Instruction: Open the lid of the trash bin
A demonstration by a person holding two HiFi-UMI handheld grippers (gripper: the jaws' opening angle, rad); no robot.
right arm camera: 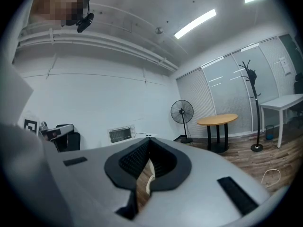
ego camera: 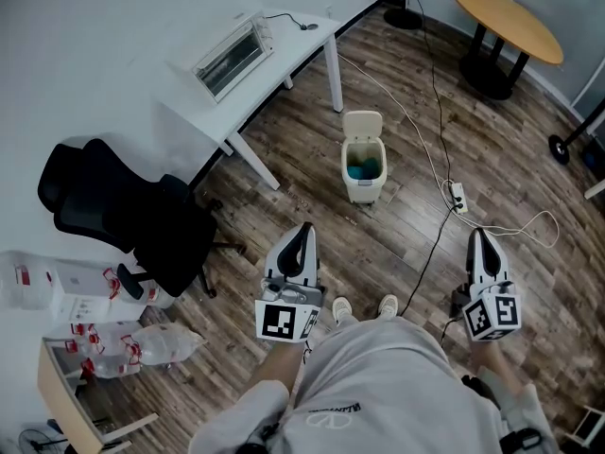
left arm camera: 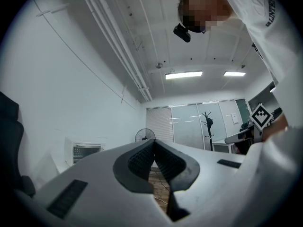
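Holding left tool [ego camera: 304, 229], right tool [ego camera: 479, 234] forward, jaws together, trash bin [ego camera: 363, 187] ahead

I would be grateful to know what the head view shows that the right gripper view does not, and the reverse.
Only the head view shows the trash bin clearly, its lid already raised, and the power strip on the floor. Only the right gripper view shows the ceiling lights and how the right gripper stands: jaws together, nothing held. Both show the round wooden table, the white oven and the plank floor.
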